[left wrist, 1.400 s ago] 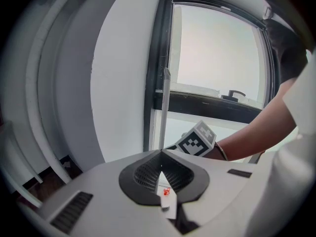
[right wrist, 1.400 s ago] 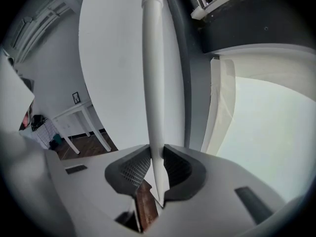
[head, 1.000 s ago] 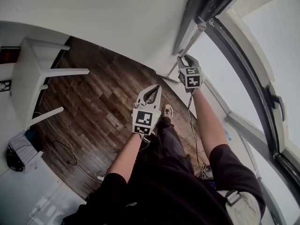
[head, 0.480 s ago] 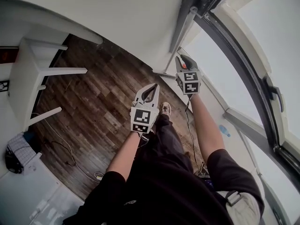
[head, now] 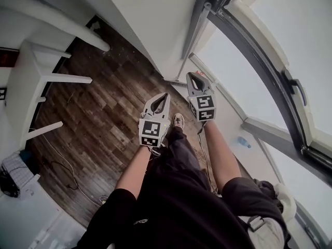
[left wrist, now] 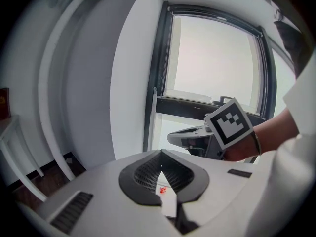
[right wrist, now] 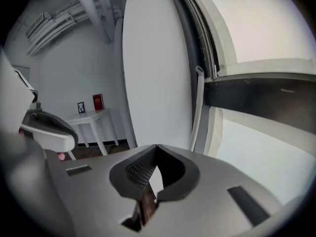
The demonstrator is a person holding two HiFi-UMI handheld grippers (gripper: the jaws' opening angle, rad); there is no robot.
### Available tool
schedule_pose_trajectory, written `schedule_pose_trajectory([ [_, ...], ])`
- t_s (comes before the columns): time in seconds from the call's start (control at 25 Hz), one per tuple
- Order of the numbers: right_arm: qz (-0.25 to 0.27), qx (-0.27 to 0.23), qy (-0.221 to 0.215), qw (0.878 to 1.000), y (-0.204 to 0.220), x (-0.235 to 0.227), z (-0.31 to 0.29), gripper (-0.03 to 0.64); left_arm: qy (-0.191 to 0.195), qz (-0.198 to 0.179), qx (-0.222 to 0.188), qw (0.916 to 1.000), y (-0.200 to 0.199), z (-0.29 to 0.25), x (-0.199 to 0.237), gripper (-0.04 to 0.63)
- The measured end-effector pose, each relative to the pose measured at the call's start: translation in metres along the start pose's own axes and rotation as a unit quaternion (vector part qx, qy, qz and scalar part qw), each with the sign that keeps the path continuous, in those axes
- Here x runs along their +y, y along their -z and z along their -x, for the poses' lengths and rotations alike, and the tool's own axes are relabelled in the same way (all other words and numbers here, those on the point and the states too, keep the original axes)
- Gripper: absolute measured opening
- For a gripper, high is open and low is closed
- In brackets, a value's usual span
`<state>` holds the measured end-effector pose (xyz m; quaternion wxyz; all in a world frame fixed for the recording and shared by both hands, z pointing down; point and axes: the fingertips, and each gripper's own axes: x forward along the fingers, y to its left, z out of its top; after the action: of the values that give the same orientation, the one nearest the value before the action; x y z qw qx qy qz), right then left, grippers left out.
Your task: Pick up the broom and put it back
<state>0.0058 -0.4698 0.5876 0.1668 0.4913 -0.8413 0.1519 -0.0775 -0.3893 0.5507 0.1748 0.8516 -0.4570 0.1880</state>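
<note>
- Fingers [right wrist: 139, 170] of R gripper [right wrist: 156, 145] are closed, tips meeting, nothing btwn them.
- L gripper [left wrist: 161, 151] is the same: tips together, no object in the jaws.
- Broom [right wrist: 197, 110] is held by neither. It stands upright in the far corner, leaning where the white wall [head: 150, 19] meets the dark window frame [head: 244, 35], w/ a small loop at the handle's top.
- R gripper view: the broom handle rises just right of and beyond the closed tips, apart from them.
- L gripper view: the handle shows far left of centre beside the frame. R gripper w/ its marker cube reaches in from the right at about the same height.
- Head view: both grippers are out in front of the person, side by side but apart, and both point toward the corner. R is farther out and nearer the window.
- Person's legs in dark trousers [head: 176, 191] fill the near part, w/ one pale shoe [head: 178, 121] on the wood floor [head: 104, 118] just beyond L gripper's cube.
- White table [head: 28, 87] stands at far left, well apart from the broom; R gripper view shows a red item and a small frame on top of it.
- Thin cable [head: 67, 170] trails over the floor at near left.
</note>
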Motion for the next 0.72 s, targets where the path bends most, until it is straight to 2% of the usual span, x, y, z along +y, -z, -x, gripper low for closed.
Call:
schedule_pose_trajectory([
  [0.28, 0.008, -0.039, 0.011, 0.999, -0.028, 0.068, 0.078, 0.021, 0.012, -0.009, -0.028, 0.9995, 0.008, 0.066, -0.016, 0.0],
  [0.56, 0.007, -0.058, 0.036, 0.998, -0.03, 0.126, 0.138, 0.021, 0.002, -0.02, -0.065, 0.9977, 0.006, 0.134, -0.016, 0.0],
  [0.72, 0.043, -0.067, 0.047, 0.996, -0.041, 0.165, 0.17, 0.021, 0.009, -0.04, -0.08, 0.996, 0.003, 0.178, -0.023, 0.0],
])
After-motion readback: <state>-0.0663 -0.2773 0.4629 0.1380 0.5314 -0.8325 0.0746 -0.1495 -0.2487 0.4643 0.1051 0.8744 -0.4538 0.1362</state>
